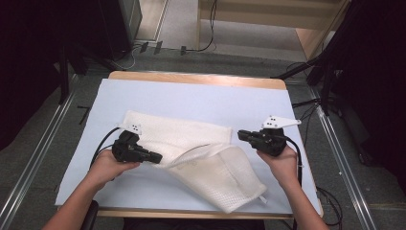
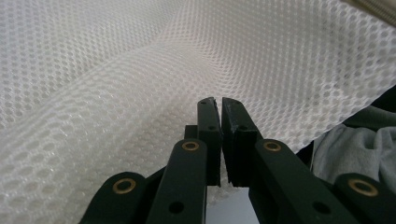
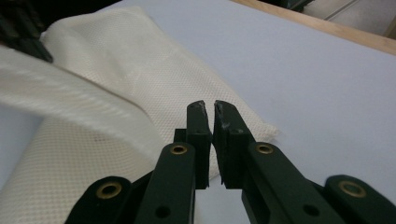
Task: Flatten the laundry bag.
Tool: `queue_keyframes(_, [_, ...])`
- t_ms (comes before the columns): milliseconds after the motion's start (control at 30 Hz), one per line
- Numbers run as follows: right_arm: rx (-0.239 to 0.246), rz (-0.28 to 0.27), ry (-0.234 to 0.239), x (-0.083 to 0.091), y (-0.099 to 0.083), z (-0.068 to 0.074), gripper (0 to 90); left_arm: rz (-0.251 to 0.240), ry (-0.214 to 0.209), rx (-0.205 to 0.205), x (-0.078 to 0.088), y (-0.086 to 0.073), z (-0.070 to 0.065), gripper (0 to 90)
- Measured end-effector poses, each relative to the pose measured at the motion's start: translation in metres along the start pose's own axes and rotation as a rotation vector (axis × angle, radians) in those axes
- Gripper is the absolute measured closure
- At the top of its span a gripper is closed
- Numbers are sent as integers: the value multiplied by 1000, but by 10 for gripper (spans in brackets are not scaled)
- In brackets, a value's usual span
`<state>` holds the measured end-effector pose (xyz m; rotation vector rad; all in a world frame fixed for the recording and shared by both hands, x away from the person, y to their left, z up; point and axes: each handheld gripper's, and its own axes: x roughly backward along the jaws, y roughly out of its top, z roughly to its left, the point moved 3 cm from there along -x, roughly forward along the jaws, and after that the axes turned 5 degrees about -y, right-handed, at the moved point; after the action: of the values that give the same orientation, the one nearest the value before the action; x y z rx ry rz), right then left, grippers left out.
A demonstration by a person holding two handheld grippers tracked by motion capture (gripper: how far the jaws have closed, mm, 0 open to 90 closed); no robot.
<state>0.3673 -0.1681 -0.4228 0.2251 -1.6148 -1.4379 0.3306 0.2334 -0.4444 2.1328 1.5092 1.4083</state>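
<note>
The person's left hand (image 1: 109, 165) comes in from the near edge of the bench (image 1: 201, 79), forearm angled inward, wrist low. It holds the left tool (image 1: 155, 157) lying almost level, its tip aimed to the right and reaching the near-left fold of the white mesh cloth (image 1: 191, 148). Seen along that tool (image 2: 219, 103), the jaws stand together with only a thin slit between them and nothing caught there; the cloth rises right in front of the tip as a rippled wall of small round holes.

The cloth lies between the two tools on the pale blue mat (image 1: 191, 98). It is a creamy white, open-weave piece, loosely doubled over itself: one flat layer runs back and left behind the left tool, and a thicker rolled flap slants down toward the near-right edge of the bench.

The right hand (image 1: 285, 163) is raised a little, wrist bent, gripping the right tool (image 1: 241, 134), which points left toward the cloth's right corner, just beside it. Along that tool (image 3: 210, 106) the jaws are likewise drawn together, empty, hovering above the mat with the cloth's edge (image 3: 154, 84) just ahead and to the left.
</note>
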Motion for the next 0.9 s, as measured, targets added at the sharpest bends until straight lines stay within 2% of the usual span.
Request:
queue_keyframes(133, [-23,49,-33,-26,-3,-13,726,14,12,15,-1,-7,3,864])
queue_keyframes(267, [-20,101,-70,-48,-11,-26,642,19,12,26,-2,-11,7,858])
queue_keyframes(567, [-26,183,-81,-84,-27,-39,503,23,23,49,-5,-14,12,845])
queue_keyframes(700, [1,202,-89,-97,-27,-36,522,26,23,49,-5,-13,13,846])
queue_keyframes(767, [21,197,-99,-100,-26,-33,570,25,22,52,-5,-14,13,846])
queue_keyframes(900, [5,194,-104,-101,-26,-32,720,22,22,51,-3,-14,15,843])
